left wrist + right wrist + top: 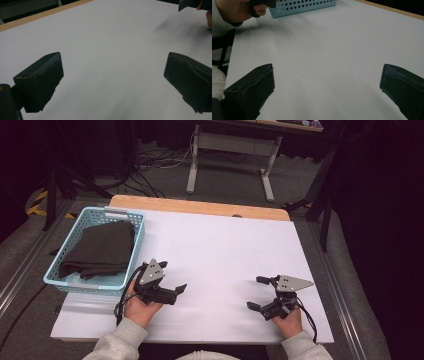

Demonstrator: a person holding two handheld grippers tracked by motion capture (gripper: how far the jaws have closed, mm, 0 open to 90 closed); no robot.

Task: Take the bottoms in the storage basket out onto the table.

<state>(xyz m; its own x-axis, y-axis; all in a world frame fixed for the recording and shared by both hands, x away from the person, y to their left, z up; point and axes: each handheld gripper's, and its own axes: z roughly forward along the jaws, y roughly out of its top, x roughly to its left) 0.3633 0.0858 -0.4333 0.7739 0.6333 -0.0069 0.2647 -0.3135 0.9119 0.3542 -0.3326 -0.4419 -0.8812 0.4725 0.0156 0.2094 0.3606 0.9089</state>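
- Grey sleeves and both hands come in at the table's [210,245] near edge.
- Right gripper [256,292] hovers over the white top, well apart from the basket [131,251], jaws spread wide, holding nothing.
- Left gripper [172,281] sits just beside the basket's near corner, jaws likewise wide apart and empty.
- Farther back, the dark folded cloth [102,247] lies inside the light-blue basket at the table's left edge.

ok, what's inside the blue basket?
A dark folded cloth lies in the blue basket and covers almost all of its floor. Whatever may lie beneath the cloth is hidden. Both grippers, left gripper and right gripper, are open over the table.
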